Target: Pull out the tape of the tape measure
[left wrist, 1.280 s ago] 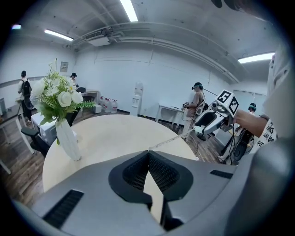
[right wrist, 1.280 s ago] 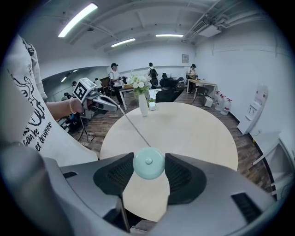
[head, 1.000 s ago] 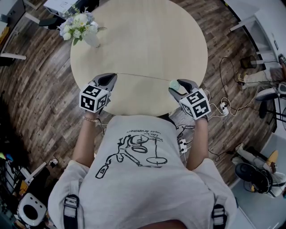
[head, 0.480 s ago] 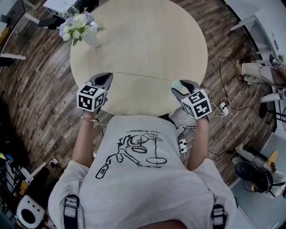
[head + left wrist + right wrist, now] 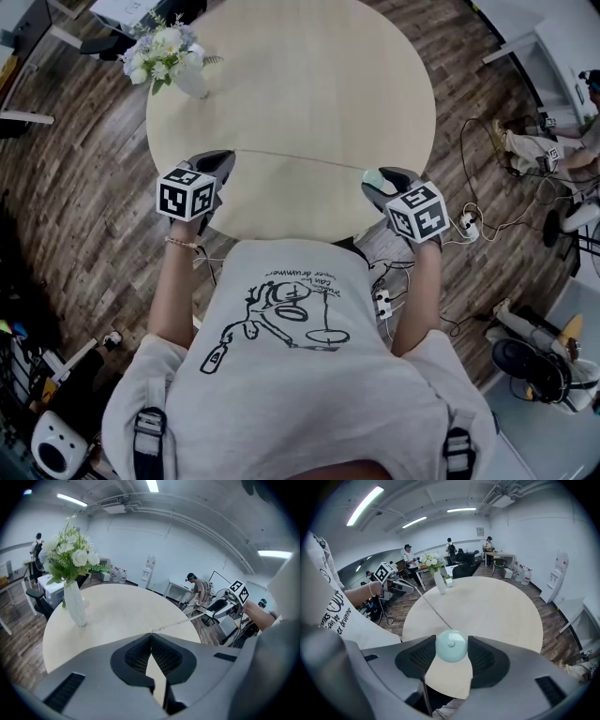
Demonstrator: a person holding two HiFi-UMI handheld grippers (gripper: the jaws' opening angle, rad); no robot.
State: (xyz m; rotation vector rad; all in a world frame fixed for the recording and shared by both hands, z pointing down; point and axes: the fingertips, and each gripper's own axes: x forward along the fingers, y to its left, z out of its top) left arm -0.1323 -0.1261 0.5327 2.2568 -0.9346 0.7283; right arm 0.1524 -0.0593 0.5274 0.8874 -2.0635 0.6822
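Note:
The tape measure (image 5: 451,645) is a small round pale-green case, and my right gripper (image 5: 451,648) is shut on it at the near right of the table; in the head view the case (image 5: 374,177) shows at my right gripper (image 5: 379,180). A thin tape (image 5: 300,159) runs out of it leftward above the tabletop to my left gripper (image 5: 225,156), which is shut on the tape's end. In the left gripper view the tape (image 5: 180,623) leaves my left gripper (image 5: 151,634) where its pads meet. In the right gripper view the tape (image 5: 431,606) stretches away to the left.
A round light-wood table (image 5: 309,66) lies in front of me. A white vase of flowers (image 5: 173,56) stands at its far left edge, also seen as the vase (image 5: 75,604). Cables and a power strip (image 5: 466,223) lie on the floor at right. People and desks stand beyond the table.
My left gripper has moved further left and my right gripper slightly right, so the tape between them has grown longer.

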